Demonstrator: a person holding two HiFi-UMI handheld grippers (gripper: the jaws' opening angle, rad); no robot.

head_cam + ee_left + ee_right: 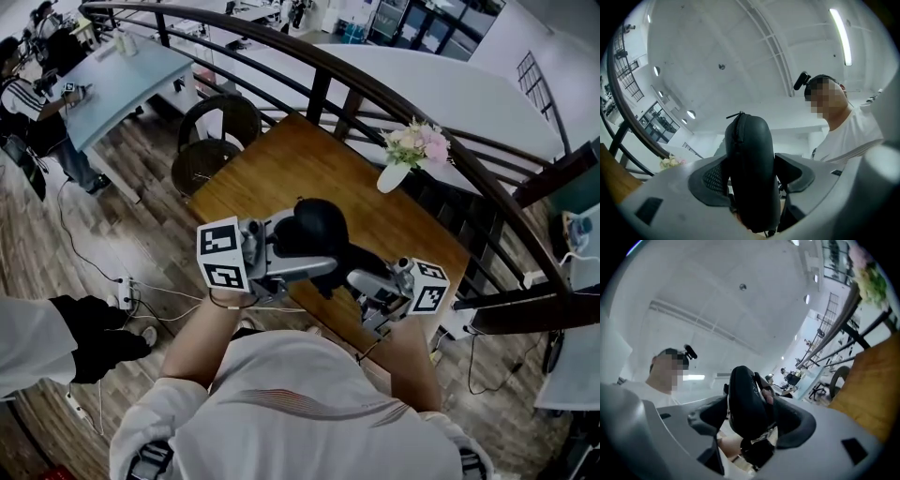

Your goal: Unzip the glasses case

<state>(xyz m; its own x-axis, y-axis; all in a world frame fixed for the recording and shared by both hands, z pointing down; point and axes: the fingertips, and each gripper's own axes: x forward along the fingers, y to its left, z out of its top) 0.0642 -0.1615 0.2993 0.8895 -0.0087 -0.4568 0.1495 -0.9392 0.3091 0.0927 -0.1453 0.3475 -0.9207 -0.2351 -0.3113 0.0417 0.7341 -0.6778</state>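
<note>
At the far left of the head view a chair [214, 141] stands against the desk [281, 159], which is brown wood and runs away from me along a curved rail [375, 89].

My left claw [319, 270] is up in front of my chest, above the desk's near edge, its marker cube turned outward. In the left gripper view that claw [752, 176] is pinching the case [752, 159]. The dark, rounded shell stands upright between the two pads, both of which lie against its sides. The zip [732, 136] runs up the case's left edge, with its pull sticking out at the top.

The case [319, 225] is off the desk, held in the air between my two claws.

My right claw [364, 281] comes in from the right, just below the case. In the right gripper view that claw [750, 416] is also closed on the case [743, 399], with a pad against each side. The zip edge faces the right-hand pad.

Farther right, near the rail, flowers [412, 148] stand in a white vase on the desk.
</note>
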